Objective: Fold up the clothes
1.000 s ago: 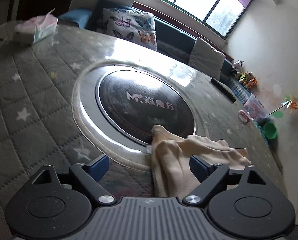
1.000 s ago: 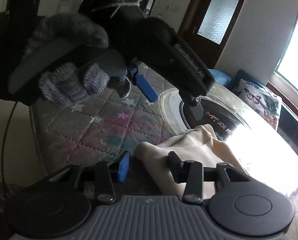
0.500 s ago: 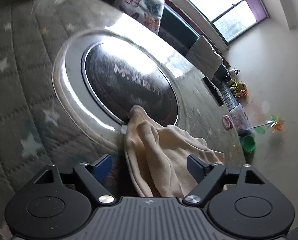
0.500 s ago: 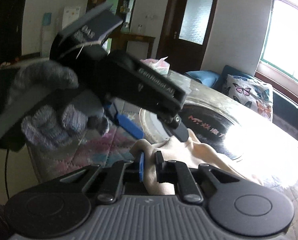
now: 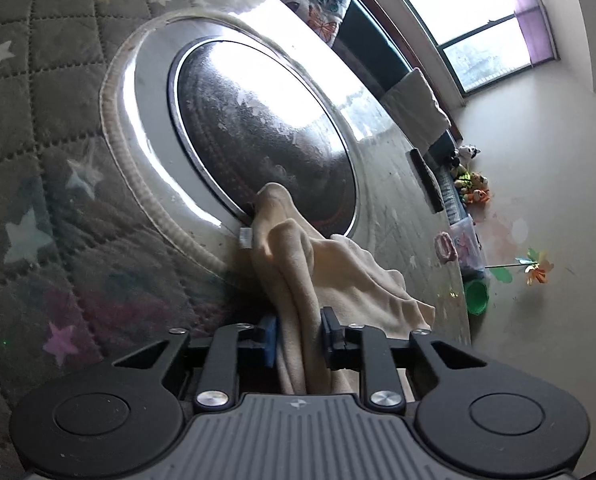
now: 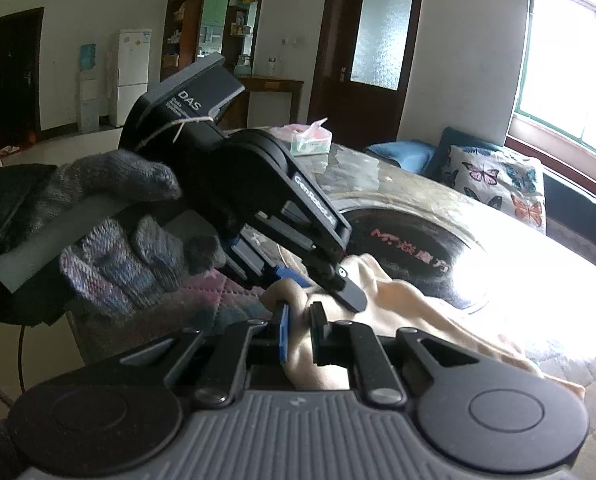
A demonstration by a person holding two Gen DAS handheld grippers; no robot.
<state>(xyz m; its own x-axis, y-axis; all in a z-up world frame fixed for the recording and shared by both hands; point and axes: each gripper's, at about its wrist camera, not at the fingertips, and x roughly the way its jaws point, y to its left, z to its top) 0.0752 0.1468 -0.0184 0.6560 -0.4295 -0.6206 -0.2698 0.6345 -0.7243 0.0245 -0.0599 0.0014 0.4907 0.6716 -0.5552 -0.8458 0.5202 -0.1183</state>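
A cream cloth (image 5: 338,272) lies bunched on the quilted table, partly over the rim of the round cooktop. My left gripper (image 5: 298,340) is shut on a fold of the cloth at its near edge. My right gripper (image 6: 299,330) is shut on another fold of the same cloth (image 6: 410,312). In the right wrist view the left gripper's body (image 6: 258,184), held by a gloved hand, sits just beyond my right fingers, beside the same near edge of the cloth.
The round black cooktop (image 5: 266,136) with its metal ring is set in the table's middle. A tissue box (image 6: 310,140) stands at the far side. A butterfly pillow (image 6: 498,184) lies on the sofa behind. A dark remote (image 5: 426,180) lies near the far table edge.
Both grippers have closed on the cloth's near edge. The left gripper has moved forward and tilted; the right gripper was shut half a second ago and has risen a little.
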